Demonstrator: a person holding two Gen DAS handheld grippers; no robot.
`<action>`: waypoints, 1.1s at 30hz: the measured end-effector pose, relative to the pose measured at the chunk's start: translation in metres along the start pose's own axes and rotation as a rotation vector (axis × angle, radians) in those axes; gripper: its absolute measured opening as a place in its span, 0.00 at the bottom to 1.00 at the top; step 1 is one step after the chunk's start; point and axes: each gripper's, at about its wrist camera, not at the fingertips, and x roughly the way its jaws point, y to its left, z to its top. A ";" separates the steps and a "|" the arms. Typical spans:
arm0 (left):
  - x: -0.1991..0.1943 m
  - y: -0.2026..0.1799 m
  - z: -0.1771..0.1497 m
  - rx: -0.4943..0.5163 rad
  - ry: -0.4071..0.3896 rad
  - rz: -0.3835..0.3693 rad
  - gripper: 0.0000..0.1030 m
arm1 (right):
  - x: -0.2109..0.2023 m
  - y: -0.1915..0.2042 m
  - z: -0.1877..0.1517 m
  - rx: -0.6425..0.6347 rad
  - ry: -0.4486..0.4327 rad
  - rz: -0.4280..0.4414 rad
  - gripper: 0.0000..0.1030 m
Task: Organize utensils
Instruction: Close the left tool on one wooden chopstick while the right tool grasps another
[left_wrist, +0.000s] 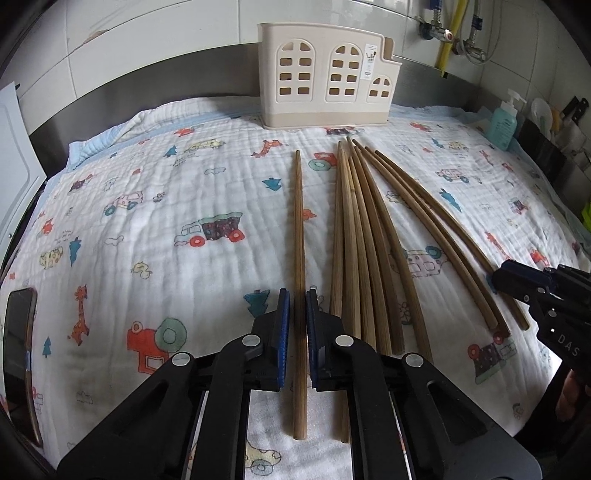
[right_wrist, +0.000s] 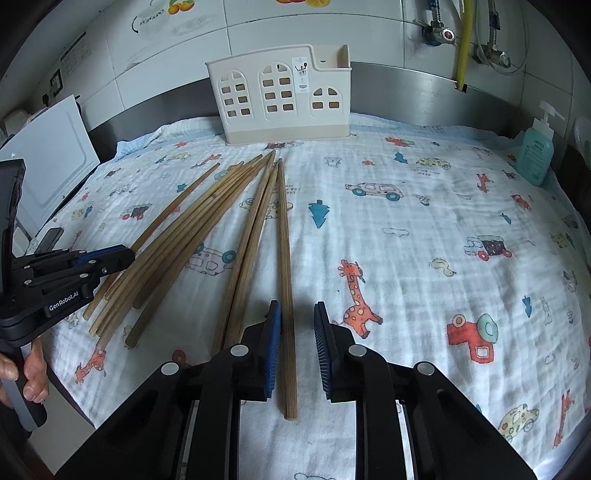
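Straddling a lone chopstick (left_wrist: 300, 258) with the left gripper (left_wrist: 297, 332), pads narrowly parted on either side of the shaft, not yet visibly clamped. Lying lengthwise along the gripper's own axis, thick end under the fingers, tip aimed at the cream utensil holder (left_wrist: 325, 74) standing at the far edge of the printed cloth (left_wrist: 147, 221) covering the desk. Resting just to the right, the remaining chopsticks (left_wrist: 369, 240) in a loose fan, tips converging toward the holder.

Hovering released over the fan's outermost stick (right_wrist: 286, 277), the right gripper (right_wrist: 297, 350), jaws wide, stick lying against the left pad and running the same way, toward the holder. Looking nearer to a grasp: the left, already centred on its stick; likely needing only a squeeze and a lift forward.
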 end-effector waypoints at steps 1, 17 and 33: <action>0.000 0.000 0.000 -0.001 -0.001 0.000 0.08 | 0.000 0.000 0.000 -0.004 -0.001 -0.002 0.18; -0.002 0.000 -0.002 -0.003 -0.010 -0.037 0.08 | 0.005 0.011 -0.001 -0.061 -0.017 -0.046 0.09; -0.018 0.010 0.008 -0.032 -0.054 -0.066 0.05 | -0.036 0.008 0.012 -0.038 -0.120 -0.039 0.07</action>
